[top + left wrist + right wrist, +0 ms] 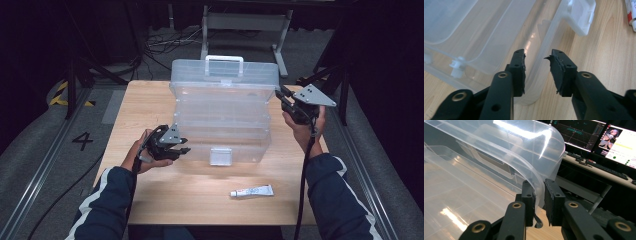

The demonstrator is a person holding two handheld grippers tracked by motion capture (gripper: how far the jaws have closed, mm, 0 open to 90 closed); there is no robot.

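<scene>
**Opening the clear plastic storage box with both grippers**

The clear plastic storage box (222,115) is standing in the middle of the wooden table (150,200), its lid (225,75) raised toward 12 o'clock and its white latch (220,156) hanging at the front wall. At 3 o'clock of the box, the right gripper (539,195) is pinching the curved corner of the lid between its nearly closed jaws. At 9 o'clock, the left gripper (537,65) is straddling the front corner rim of the box; its jaws are spread and not pressing yet. To do this step well, I think the left jaws should close firmly on the rim to steady the base, while the right one is guiding the lid slowly, without twisting the thin plastic. A small white tube (251,191) is lying at 5 o'clock, well apart.
</scene>
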